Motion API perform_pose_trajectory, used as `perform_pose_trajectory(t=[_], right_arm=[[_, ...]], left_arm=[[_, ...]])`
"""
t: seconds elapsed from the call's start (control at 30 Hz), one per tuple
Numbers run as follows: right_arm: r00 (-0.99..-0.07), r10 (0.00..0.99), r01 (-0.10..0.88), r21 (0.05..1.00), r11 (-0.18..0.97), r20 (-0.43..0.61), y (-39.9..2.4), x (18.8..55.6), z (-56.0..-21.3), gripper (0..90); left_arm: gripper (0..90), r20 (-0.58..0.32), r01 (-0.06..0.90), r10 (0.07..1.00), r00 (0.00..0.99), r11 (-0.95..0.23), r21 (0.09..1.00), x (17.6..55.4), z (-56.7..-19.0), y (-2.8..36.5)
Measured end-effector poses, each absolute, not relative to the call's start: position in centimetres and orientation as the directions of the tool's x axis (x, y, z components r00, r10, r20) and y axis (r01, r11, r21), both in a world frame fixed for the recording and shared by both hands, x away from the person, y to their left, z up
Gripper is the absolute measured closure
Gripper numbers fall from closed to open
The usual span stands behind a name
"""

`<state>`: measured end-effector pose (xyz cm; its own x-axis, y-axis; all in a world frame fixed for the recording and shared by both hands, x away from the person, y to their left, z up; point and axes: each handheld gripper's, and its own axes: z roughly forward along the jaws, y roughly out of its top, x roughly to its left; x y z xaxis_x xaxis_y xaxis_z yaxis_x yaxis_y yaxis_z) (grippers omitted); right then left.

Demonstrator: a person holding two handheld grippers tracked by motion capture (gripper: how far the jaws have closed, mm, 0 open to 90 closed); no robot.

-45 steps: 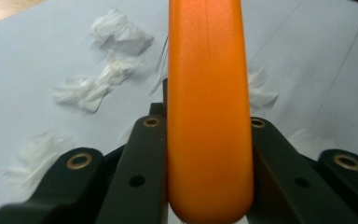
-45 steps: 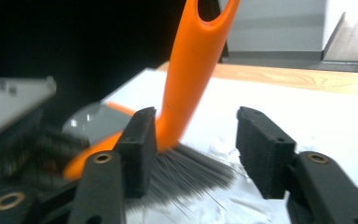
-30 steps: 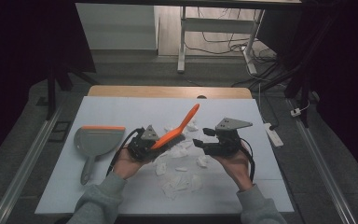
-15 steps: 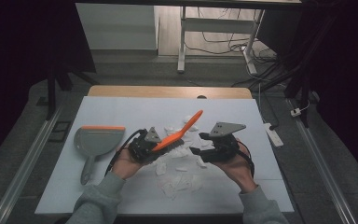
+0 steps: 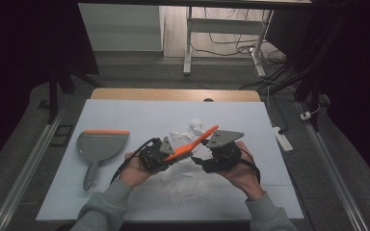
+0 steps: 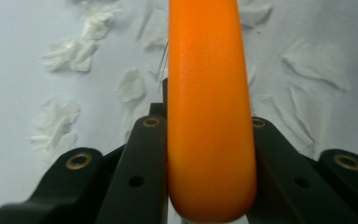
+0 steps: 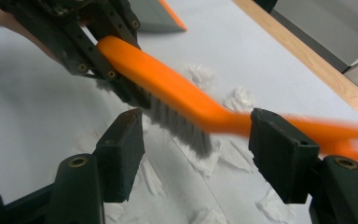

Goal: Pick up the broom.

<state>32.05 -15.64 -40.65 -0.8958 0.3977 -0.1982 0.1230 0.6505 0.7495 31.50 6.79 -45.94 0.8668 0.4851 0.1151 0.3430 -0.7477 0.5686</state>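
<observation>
My left gripper point(image 5: 160, 155) pinches the brush point(image 5: 192, 143) at mid-counter point(image 5: 125, 113), above the scraps point(image 5: 188, 190). Right gripper point(image 7: 196, 140) spread around its handle. Risk: brush slips during handover, scattering scraps.

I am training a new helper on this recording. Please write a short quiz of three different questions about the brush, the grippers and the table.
1. True or false: the left gripper is shut on the orange brush.
2. The jaws of the right gripper are: A) clamped on the brush, B) open, one on each side of it, C) holding the dustpan.
3. Fill in: the grey dustpan lies on the table toward the person's ____ side.

Key: 1 true; 2 B; 3 left.
</observation>
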Motion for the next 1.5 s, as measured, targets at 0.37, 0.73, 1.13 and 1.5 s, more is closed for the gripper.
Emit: perform_pose_trajectory(t=[0.37, 0.73, 1.13, 1.5], right_arm=[[-0.928, 0.292, 0.096, 0.61, 0.787, -0.231, -14.3, 32.2, -42.3, 35.1], [-0.957, 0.2, 0.075, 0.484, 0.872, -0.212, -13.1, 32.0, -43.9, 45.7], [-0.966, 0.096, -0.016, 0.424, 0.905, -0.241, -13.0, 31.4, -44.7, 63.6], [-0.959, 0.054, -0.085, 0.462, 0.883, -0.278, -13.6, 30.9, -43.6, 68.2]], left_arm=[[79.3, 0.124, 0.275, 0.384, 0.915, -0.818, 0.505, 30.7, -46.7, 4.9], [79.2, 0.113, 0.222, 0.313, 0.943, -0.845, 0.486, 30.2, -46.8, 4.3], [79.0, 0.074, 0.215, 0.292, 0.954, -0.832, 0.511, 30.0, -47.0, 4.3], [73.3, 0.083, 0.187, 0.286, 0.955, -0.794, 0.579, 30.6, -45.8, 6.0]])
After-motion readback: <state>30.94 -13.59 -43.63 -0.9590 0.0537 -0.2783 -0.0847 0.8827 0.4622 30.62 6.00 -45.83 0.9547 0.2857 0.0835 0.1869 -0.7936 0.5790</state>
